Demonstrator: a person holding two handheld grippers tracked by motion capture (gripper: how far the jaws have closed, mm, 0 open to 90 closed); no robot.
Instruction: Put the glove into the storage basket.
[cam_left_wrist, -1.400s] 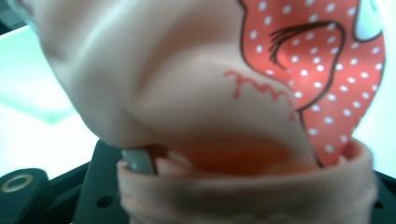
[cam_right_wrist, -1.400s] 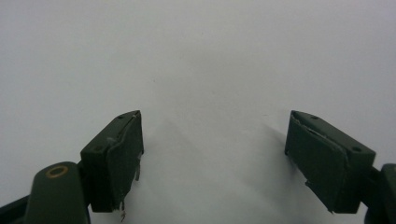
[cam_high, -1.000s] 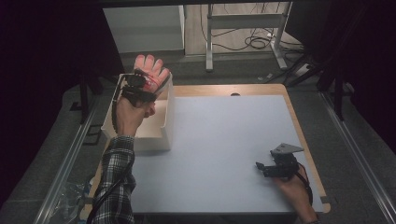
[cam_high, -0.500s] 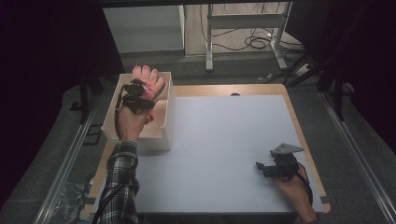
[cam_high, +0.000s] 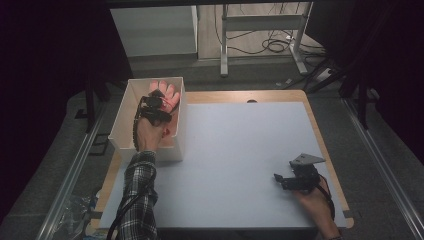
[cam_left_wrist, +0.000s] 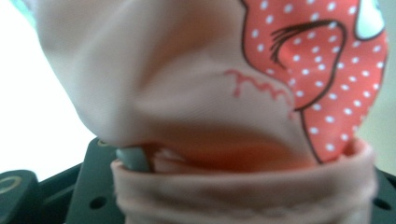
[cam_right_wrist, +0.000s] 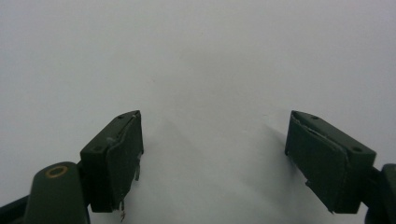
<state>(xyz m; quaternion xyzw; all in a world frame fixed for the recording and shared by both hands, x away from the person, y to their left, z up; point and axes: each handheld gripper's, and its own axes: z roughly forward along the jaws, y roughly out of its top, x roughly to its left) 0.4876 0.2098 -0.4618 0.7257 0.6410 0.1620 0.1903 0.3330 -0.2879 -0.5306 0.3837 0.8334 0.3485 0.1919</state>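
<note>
A pink glove (cam_high: 166, 91) with a red white-dotted print (cam_left_wrist: 187, 84) hangs fingers-up inside a white open box (cam_high: 119, 120) at the table's left edge. My left gripper (cam_high: 159, 98) is down in the box and holds the glove by its cuff. The cuff spans the gap between the jaws in the left gripper view. These jaws have just been opening a little, with the glove still between them. My right gripper (cam_high: 277, 180) rests open on the white table top (cam_high: 240, 145) near the front right corner, and nothing lies between its jaws (cam_right_wrist: 212, 154).
The box stands against the left rim of the table. The wooden border (cam_high: 322, 145) runs around the white top. Behind the table are a pale cabinet (cam_high: 152, 30), a metal stand (cam_high: 260, 22) and floor cables (cam_high: 272, 47). Dark curtains hang on both sides.
My left hand has sunk with the glove from above the box's far rim down into the box. The right hand has stayed where it was.
</note>
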